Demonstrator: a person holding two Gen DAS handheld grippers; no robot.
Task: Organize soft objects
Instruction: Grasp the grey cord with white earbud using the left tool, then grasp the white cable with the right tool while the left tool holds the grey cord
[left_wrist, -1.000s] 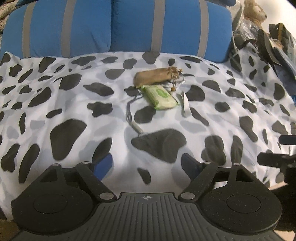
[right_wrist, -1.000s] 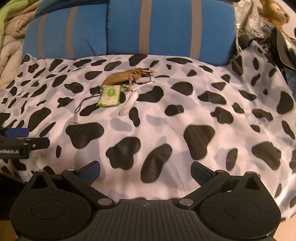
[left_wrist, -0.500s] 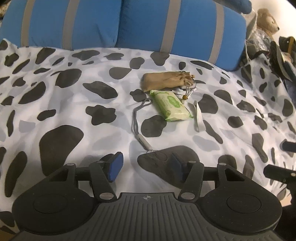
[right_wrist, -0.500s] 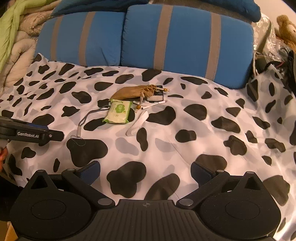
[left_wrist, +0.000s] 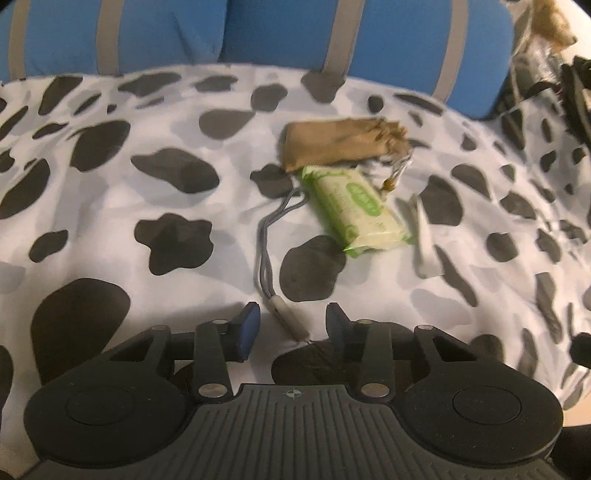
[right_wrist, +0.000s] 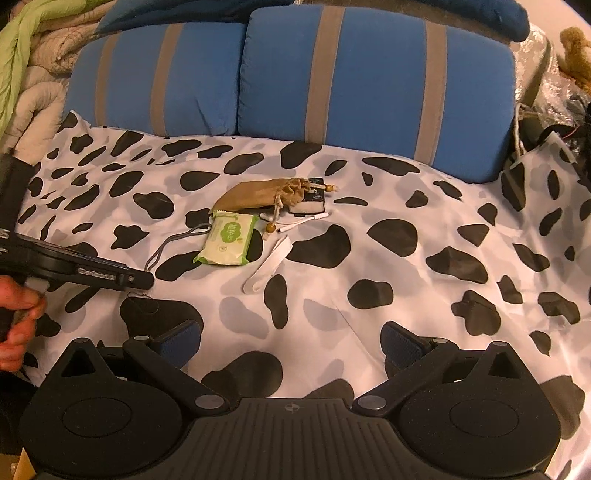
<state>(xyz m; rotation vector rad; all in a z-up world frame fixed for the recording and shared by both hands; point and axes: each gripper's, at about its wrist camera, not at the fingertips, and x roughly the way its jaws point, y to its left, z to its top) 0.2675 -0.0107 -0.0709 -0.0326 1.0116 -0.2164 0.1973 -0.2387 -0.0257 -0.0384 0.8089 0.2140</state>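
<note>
Now that your left gripper (left_wrist: 290, 325) has narrowed its jaws around the grey lanyard's (left_wrist: 266, 240) end, close; right gripper (right_wrist: 291, 341) stays wide.

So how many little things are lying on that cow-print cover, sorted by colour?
Brown: 1, the drawstring pouch
Green: 1, the pack of wipes
Grey: 1, the wrist strap
White: 2, the flat strip and the thin cable
Black: 1, a small box behind the pouch
Total: 6
</note>
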